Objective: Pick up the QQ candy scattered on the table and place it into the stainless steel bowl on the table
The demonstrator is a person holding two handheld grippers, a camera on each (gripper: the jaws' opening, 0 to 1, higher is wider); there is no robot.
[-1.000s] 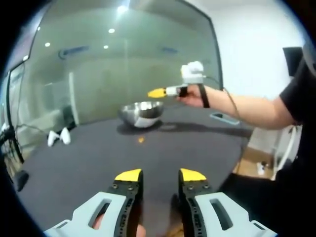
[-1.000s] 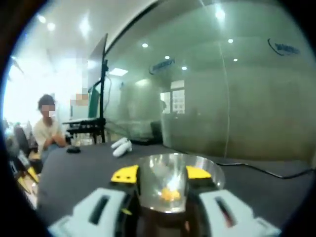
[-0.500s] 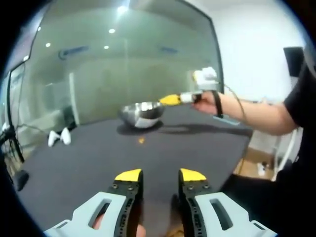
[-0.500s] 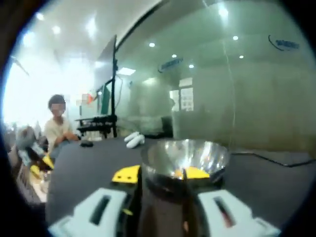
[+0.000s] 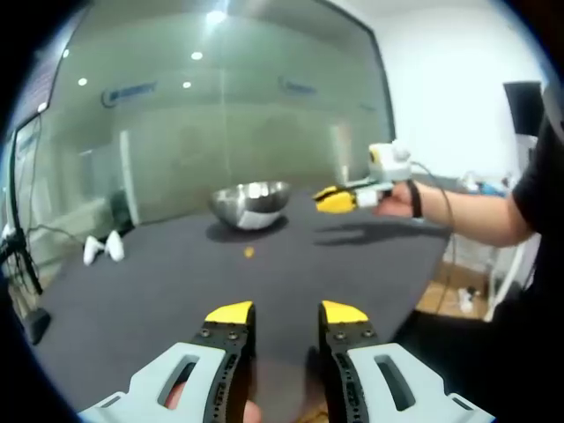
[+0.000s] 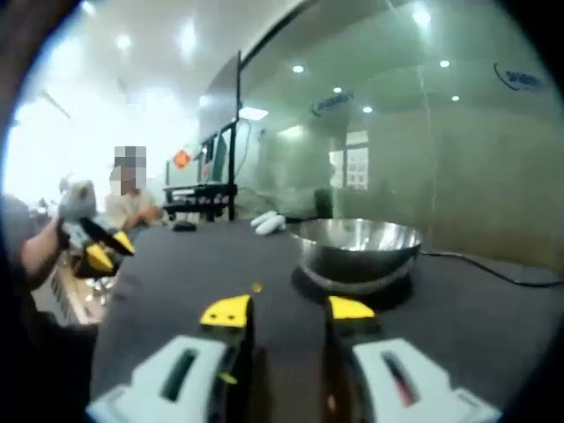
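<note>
In the left gripper view the stainless steel bowl (image 5: 251, 204) sits far off on the dark table (image 5: 159, 291), contents unseen, one QQ candy (image 5: 248, 253) between it and the parted, empty left hand-held gripper (image 5: 286, 313), while in the right gripper view the candy (image 6: 256, 287) lies just beyond the parted, empty right hand-held gripper (image 6: 287, 309), left of the bowl (image 6: 356, 253).

Open dark desk (image 5: 159, 282) lies ahead of your left tool (image 5: 286, 315), one small candy (image 5: 248, 253) on it. The steel bowl (image 6: 357, 251) stands beyond; your right tool (image 5: 336, 200) hovers beside it over the desk.
</note>
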